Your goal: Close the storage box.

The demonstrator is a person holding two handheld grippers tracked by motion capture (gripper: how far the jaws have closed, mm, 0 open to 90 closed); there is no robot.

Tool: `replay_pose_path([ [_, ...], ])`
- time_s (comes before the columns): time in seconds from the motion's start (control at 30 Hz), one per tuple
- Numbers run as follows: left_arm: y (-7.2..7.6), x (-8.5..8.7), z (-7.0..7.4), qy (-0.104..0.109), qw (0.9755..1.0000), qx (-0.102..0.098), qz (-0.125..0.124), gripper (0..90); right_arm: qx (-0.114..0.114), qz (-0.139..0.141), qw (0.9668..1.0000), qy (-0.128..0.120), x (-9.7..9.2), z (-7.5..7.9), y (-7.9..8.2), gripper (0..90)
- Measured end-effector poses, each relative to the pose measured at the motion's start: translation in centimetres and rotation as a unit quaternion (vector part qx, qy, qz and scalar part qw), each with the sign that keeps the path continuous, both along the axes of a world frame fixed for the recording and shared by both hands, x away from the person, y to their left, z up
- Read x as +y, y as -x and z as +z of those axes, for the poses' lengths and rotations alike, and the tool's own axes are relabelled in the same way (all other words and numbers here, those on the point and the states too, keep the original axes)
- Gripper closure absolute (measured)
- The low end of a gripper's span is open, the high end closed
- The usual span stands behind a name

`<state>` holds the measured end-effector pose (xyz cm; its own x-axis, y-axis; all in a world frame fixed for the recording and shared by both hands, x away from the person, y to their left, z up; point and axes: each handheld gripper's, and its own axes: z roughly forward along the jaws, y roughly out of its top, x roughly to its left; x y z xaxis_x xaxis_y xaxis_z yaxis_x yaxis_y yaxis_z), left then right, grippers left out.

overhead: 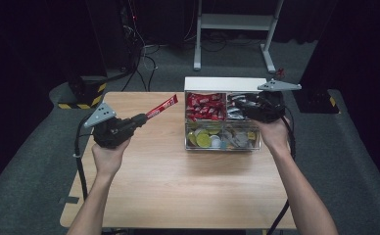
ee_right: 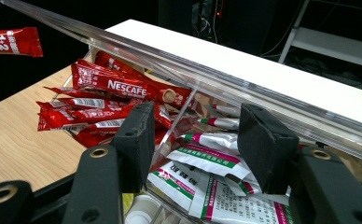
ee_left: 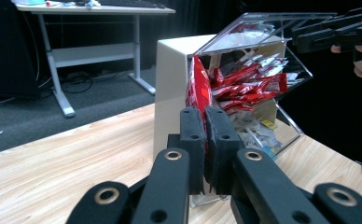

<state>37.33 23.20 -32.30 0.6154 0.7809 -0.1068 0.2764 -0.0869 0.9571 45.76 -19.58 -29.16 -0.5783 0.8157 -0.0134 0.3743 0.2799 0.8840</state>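
Here the left tool (overhead: pixel 140 120) grips a red sachet (overhead: pixel 161 106).

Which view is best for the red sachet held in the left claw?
High view: the red sachet shows full length, sticking out of the left claw over the table. The left gripper view catches it edge-on between the shut pads. The right gripper view catches one end, far left, with part of its print.

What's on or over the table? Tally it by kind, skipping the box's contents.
Grippers: 2, left gripper and right gripper
Red sachet, held: 1
Box: 1
Total: 4
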Motion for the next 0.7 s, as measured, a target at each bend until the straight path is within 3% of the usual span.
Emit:
replay_pose_path([
  [0.7,0.9,1.7,-1.9,0.001,0.9995,0.004,0.031,86.6,0.001,0.002,1.0000,-0.002,0.0,0.0,0.1,46.5],
])
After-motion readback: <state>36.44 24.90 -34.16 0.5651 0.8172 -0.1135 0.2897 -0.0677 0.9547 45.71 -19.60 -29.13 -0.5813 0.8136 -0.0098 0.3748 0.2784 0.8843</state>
